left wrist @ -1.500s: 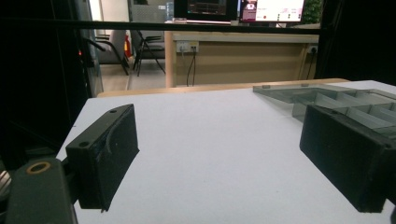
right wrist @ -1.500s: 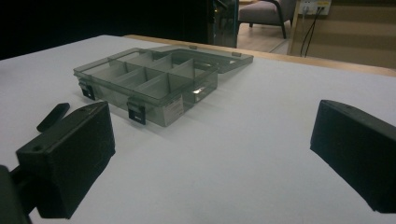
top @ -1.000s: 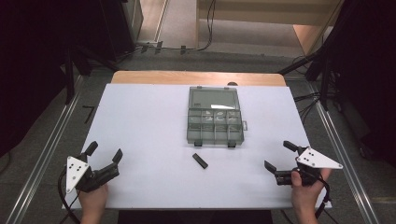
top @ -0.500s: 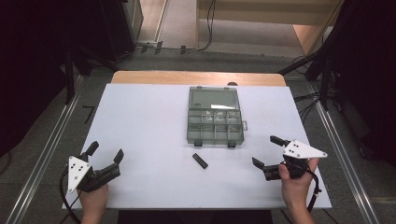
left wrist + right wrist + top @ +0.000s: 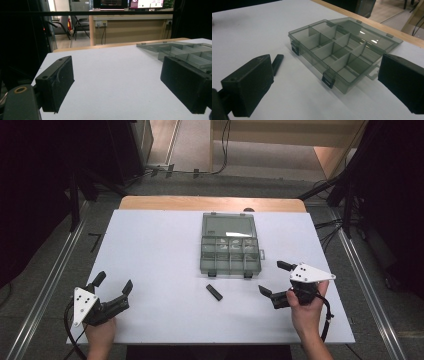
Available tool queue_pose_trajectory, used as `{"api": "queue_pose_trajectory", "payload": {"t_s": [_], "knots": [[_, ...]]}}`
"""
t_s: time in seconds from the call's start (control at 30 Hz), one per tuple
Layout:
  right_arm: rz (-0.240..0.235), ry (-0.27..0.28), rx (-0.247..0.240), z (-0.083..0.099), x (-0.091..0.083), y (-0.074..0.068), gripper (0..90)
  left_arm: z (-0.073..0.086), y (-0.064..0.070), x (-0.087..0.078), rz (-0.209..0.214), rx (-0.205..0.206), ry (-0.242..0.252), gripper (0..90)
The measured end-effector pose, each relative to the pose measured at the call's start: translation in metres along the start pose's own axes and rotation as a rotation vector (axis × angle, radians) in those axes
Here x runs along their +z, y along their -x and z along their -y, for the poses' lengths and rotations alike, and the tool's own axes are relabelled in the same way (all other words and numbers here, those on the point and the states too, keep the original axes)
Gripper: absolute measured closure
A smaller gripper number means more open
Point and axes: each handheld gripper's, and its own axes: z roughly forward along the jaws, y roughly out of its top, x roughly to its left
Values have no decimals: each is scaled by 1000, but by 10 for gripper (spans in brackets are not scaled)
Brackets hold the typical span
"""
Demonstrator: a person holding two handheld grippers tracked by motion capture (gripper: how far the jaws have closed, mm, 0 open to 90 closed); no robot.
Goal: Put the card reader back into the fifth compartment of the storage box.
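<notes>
Reaching R gripper (image 5: 274, 283) toward small black stick (image 5: 214, 293), jaws wide open, nothing held.
Stick lies on white table (image 5: 150, 245) just in front of open compartment box (image 5: 230, 254), to gripper's left; long axis diagonal. R hand nearer; L gripper (image 5: 114, 283) well apart, also open & empty. Bare table all round stick, box latches near.

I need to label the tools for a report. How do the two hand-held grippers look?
Left gripper and right gripper match: two blocky matt black jaws, with a small screw hole in the jaws' top faces; a grey three-cornered plate with dark dots on top; a black cable trailing behind. No sleeves show.
</notes>
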Motion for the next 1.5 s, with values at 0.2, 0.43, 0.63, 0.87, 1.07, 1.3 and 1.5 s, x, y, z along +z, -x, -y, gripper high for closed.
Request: {"api": "queue_pose_trajectory", "payload": {"t_s": [0.2,0.43,0.63,0.87,1.07,1.3,1.5], "knots": [[-26,-26,-19,-12,10,-4,0,0,0,0,2,4,-2,116],[-42,-37,-30,-23,20,-9,0,0,0,0,3,3,-1,116],[-59,-43,-34,-31,29,-13,0,0,0,0,3,-1,1,116],[-80,-55,-36,-39,39,-17,0,0,0,1,5,-2,1,116],[-99,-72,-29,-42,49,-20,0,0,0,1,5,-2,1,116],[-112,-100,-29,-44,59,-25,0,0,-1,1,6,-2,1,116],[-122,-119,-24,-48,68,-29,0,0,-1,0,7,-1,-1,116]]}}
